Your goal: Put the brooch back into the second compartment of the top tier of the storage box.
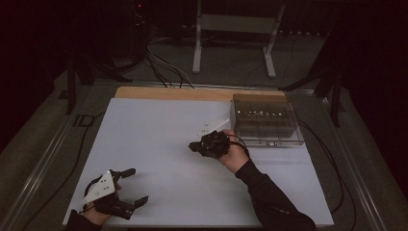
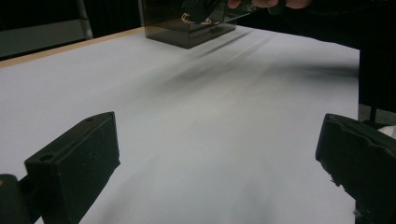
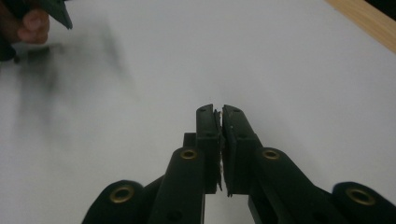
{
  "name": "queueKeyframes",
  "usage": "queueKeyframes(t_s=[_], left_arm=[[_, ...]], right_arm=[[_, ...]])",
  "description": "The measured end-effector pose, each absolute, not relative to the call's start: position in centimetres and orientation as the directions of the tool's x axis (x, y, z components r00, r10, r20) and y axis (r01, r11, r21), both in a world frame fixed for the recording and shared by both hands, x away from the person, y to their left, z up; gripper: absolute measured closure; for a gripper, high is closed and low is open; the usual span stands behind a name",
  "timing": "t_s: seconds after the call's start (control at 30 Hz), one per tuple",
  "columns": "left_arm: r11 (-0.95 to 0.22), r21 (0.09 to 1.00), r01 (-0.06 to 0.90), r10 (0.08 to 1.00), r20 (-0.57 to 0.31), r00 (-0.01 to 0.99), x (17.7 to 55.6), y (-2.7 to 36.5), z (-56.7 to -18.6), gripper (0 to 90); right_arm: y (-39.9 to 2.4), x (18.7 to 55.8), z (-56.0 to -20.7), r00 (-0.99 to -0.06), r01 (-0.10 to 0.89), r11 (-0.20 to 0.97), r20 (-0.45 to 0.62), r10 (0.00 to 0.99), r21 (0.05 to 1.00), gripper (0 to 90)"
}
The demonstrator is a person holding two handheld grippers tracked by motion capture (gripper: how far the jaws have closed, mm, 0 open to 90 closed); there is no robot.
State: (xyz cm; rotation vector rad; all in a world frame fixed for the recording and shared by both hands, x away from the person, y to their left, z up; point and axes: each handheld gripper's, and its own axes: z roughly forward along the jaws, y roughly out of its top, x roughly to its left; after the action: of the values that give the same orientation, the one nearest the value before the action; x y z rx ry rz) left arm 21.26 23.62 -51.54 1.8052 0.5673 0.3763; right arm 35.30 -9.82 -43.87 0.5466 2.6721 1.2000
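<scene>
left gripper (image 1: 130,187): at 7 o'clock on the white sheet, near its front edge. Jaws wide apart, nothing between them. Grey three-cornered plate on top, tilted. In the left gripper view the two black pads (image 2: 79,163) stand far apart over bare sheet.
right gripper (image 1: 195,146): just right of centre on the sheet, tip aimed toward 9 o'clock. Jaws together; the right gripper view shows the pads (image 3: 208,135) pressed face to face, nothing seen between them. Whether the tip touches the sheet or sits above it, can't tell.
right hand (image 1: 231,154): wrapped round the gripper body, dark sleeve running in from 5 o'clock.
left hand (image 1: 96,211): under the plate at the bottom edge, mostly hidden.
compartment box (image 1: 264,122): dark, translucent, at 2 o'clock on the sheet, just beside the right hand, on its 2 o'clock side. Divided inside; small bright spots in a row along the far compartments, contents too dim to tell. Also at 12 o'clock in the left gripper view (image 2: 187,28).
white sheet (image 1: 159,144): covers the table top, bare between the two grippers.
wooden edge (image 1: 168,93): strip showing at 12 o'clock behind the sheet.
spacing: grippers well apart.
</scene>
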Motion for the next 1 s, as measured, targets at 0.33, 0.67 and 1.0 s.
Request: queueKeyframes(t_s=[0.33,0.67,1.0], left_arm=[[-0.238,0.953,0.188,0.555,-0.026,0.832,21.3,23.6,-51.5,0.6],[-0.239,0.953,0.187,0.553,-0.025,0.833,21.2,23.6,-51.5,0.6],[-0.237,0.953,0.186,0.553,-0.025,0.833,21.2,23.5,-51.5,0.6]], right_arm=[[-11.7,35.6,-42.9,-0.906,0.283,0.587,0.012,0.422,0.759,86.4],[-13.7,35.8,-41.7,-0.89,0.286,0.58,-0.012,0.455,0.763,86.3],[-16.1,36.1,-40.6,-0.863,0.306,0.548,-0.016,0.505,0.778,86.3]])
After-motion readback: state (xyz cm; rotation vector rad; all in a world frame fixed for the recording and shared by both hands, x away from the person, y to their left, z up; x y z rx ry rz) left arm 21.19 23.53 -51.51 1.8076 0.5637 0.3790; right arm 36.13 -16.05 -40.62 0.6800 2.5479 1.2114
